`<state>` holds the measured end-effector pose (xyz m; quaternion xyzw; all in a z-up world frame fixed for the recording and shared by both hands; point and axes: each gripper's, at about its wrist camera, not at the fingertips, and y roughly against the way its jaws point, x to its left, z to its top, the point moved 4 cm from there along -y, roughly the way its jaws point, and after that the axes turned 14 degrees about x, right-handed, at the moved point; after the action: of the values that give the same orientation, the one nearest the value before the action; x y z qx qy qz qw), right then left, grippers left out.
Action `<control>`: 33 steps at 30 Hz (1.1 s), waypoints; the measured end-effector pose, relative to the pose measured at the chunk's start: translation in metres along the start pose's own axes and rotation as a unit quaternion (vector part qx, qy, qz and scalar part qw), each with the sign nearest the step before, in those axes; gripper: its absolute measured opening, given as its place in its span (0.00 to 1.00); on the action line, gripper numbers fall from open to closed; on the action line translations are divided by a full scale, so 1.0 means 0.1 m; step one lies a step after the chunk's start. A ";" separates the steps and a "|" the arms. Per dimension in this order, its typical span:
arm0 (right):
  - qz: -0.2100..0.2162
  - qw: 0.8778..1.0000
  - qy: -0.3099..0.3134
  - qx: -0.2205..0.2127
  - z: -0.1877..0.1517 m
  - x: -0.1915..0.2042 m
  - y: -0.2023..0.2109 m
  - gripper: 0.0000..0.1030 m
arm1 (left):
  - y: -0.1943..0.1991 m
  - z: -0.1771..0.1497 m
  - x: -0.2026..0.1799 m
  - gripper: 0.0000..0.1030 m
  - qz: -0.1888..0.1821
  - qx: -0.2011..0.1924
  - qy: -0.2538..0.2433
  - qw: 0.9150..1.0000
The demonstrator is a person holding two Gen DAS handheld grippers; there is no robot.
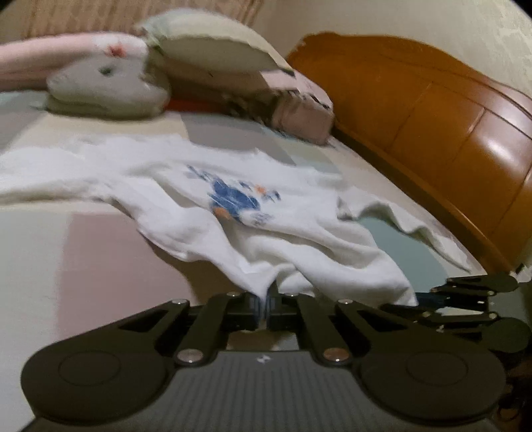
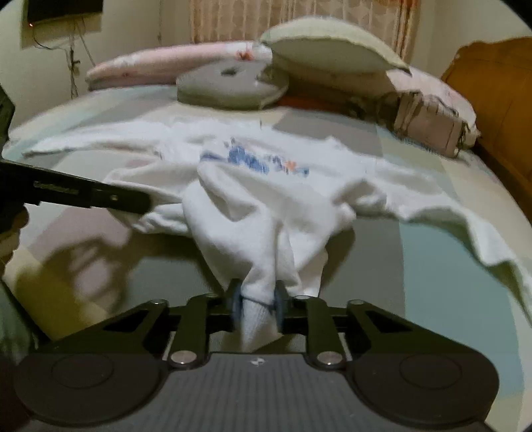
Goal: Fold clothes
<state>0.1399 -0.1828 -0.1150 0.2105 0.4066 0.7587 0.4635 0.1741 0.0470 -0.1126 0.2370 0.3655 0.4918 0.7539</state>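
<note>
Nearest the left wrist camera, the left gripper shows matte black linkage arms with round steel pivot pins. Its jaws are drawn fully together, pinching a thin edge of the white T-shirt at the garment's near hem. Off to that view's right edge, the right gripper is seen side-on, its dark links lying against the same hem.

From the right wrist camera, the right gripper stands at a narrow setting, its blue-rimmed pads pressed on either side of a thick bunched fold of the T-shirt; the cloth hangs through and below the pads in a soft tapered column. The left gripper's black arm enters from that view's left and meets the shirt's edge.

The shirt is a soft, slightly fuzzy white knit (creased and rumpled, not flat), spread chest-up across the bed with a blue and orange print at its middle. One sleeve trails toward the headboard side, the other away from it.

The bed cover is smooth, in pale blocks of pink, grey, cream and light teal.

Farther back lie a round, flat grey-white cushion, a long pink bolster, and a pillow tilted atop a stack. A glossy curved orange-brown wooden headboard closes off the far side; ribbed curtains hang behind.
</note>
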 end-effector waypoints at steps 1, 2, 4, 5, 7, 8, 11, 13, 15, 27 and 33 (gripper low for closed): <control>0.001 1.000 0.001 -0.006 0.02 0.00 0.06 0.21 | 0.10 0.01 0.03 0.01 0.004 -0.006 0.000 1.000; 0.002 1.000 0.002 -0.013 0.04 0.00 0.13 0.19 | 0.19 0.01 0.05 0.01 0.011 -0.011 -0.002 1.000; 0.006 1.000 0.006 -0.021 0.08 0.01 0.23 0.18 | 0.34 0.02 0.09 0.01 0.030 -0.015 -0.006 0.999; 0.013 1.000 0.005 -0.027 0.10 0.03 0.29 0.18 | 0.40 0.03 0.11 0.01 0.036 -0.015 -0.008 0.999; 0.030 0.999 0.001 -0.040 0.13 0.05 0.40 0.19 | 0.52 0.04 0.16 0.01 0.047 -0.020 -0.008 0.999; 0.042 0.998 0.001 -0.042 0.14 0.08 0.43 0.20 | 0.55 0.05 0.20 0.01 0.052 -0.018 -0.006 0.998; 0.050 0.998 0.017 -0.016 0.10 0.21 0.35 0.26 | 0.52 0.01 0.33 0.02 0.064 0.012 0.008 0.998; 0.052 0.998 0.031 0.006 0.02 0.31 0.28 0.28 | 0.47 -0.06 0.39 0.02 0.077 0.033 0.011 0.996; 0.049 0.998 0.044 0.019 -0.06 0.40 0.24 0.33 | 0.47 -0.12 0.45 0.02 0.073 0.042 0.016 0.996; 0.051 0.997 -0.043 0.023 -0.30 0.06 0.29 0.51 | 0.30 -0.33 0.61 0.37 0.020 0.034 0.019 0.999; 0.050 0.992 -0.114 0.030 -0.32 -0.32 0.13 0.51 | 0.23 -0.38 0.53 0.01 0.021 0.050 0.008 0.998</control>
<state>0.1256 -0.2271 -0.1212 0.3293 0.3625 0.7396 0.4617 0.1446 0.1047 -0.1371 0.2787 0.3904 0.4904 0.7276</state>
